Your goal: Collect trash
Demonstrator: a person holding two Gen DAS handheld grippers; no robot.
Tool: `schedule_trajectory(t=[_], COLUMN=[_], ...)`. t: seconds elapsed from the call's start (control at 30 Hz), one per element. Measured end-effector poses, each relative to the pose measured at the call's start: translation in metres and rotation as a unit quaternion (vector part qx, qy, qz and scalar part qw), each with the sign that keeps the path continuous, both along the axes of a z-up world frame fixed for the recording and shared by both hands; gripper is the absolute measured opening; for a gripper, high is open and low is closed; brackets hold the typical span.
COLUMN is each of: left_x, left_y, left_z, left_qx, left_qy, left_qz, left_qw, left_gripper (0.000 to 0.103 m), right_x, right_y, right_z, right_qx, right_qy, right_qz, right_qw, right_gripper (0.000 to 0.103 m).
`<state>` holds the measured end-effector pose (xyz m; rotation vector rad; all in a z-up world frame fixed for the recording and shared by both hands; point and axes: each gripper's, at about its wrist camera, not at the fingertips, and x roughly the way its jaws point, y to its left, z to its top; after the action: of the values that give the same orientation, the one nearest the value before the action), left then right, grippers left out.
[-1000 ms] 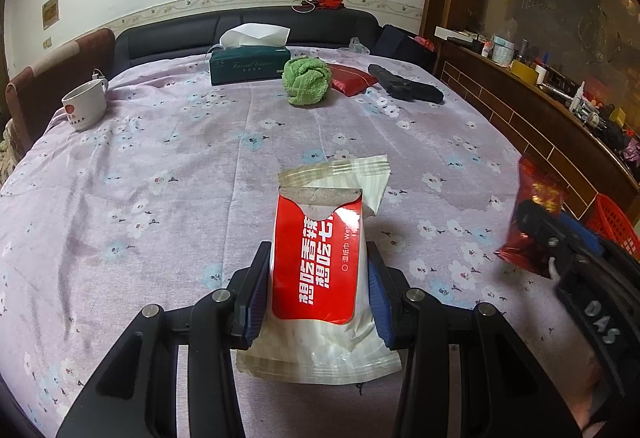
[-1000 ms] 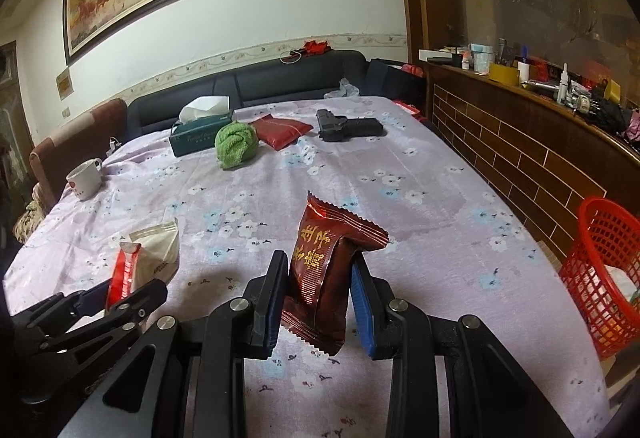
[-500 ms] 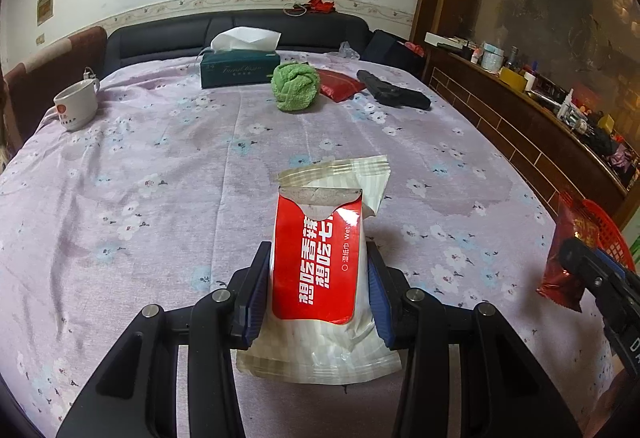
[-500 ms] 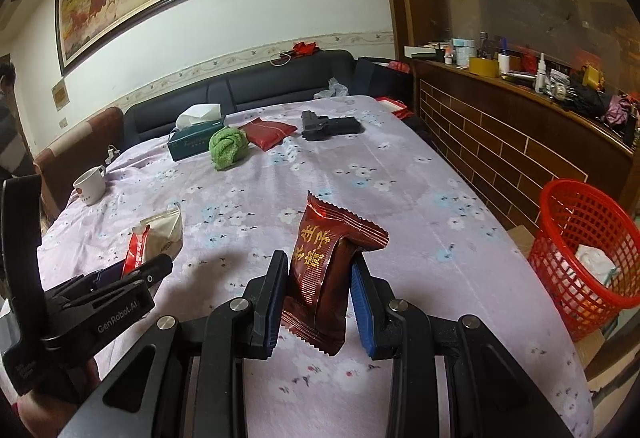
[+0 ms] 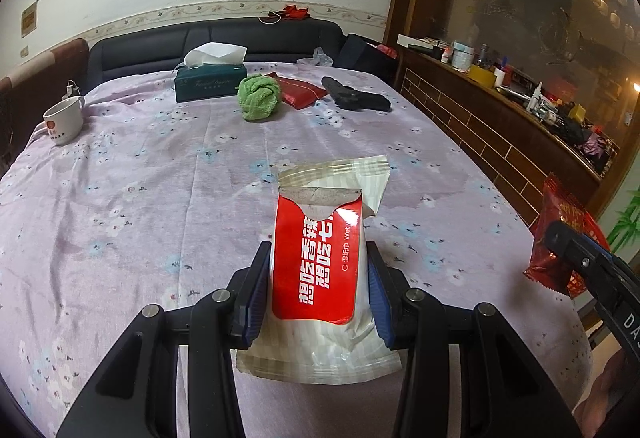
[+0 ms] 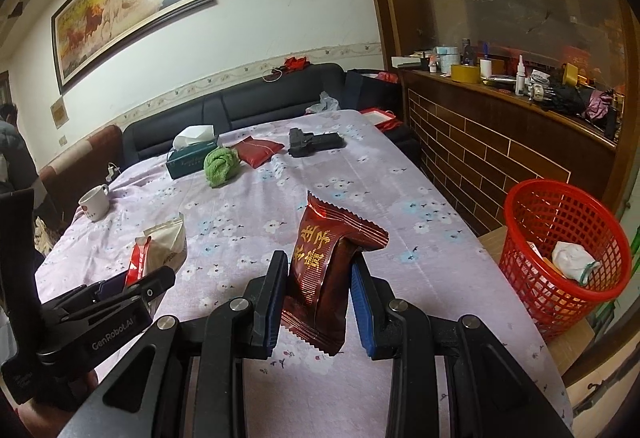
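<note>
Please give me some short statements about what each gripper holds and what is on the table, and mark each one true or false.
1. The left gripper is shut on the wet wipe pack. True.
2. The right gripper is open and holds nothing. False: it is shut on the dark red snack wrapper.
3. The red basket has nothing in it. False: trash lies inside.
4. The green cloth lies beside the tissue box. True.
</note>
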<state>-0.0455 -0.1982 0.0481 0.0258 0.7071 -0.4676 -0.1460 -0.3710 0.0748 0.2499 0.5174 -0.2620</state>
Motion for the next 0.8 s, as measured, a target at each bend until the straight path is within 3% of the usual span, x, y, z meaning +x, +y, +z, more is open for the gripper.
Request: schedule_trajectory(t=[0.8], left_x=[-0.035], left_y=[-0.007], left_z=[0.011], left_qx=[0.012], left_qy=[-0.012], left_qz=[-0.008], left_qw=[0.9998], left_gripper=[0.042], right_x=[-0.036], right_y=[-0.002], right_z=[0.012], right_qx=[0.005], right_qy=[-0.024], right_qz=[0.008], right_qw=[1.0], right_gripper=[0.033])
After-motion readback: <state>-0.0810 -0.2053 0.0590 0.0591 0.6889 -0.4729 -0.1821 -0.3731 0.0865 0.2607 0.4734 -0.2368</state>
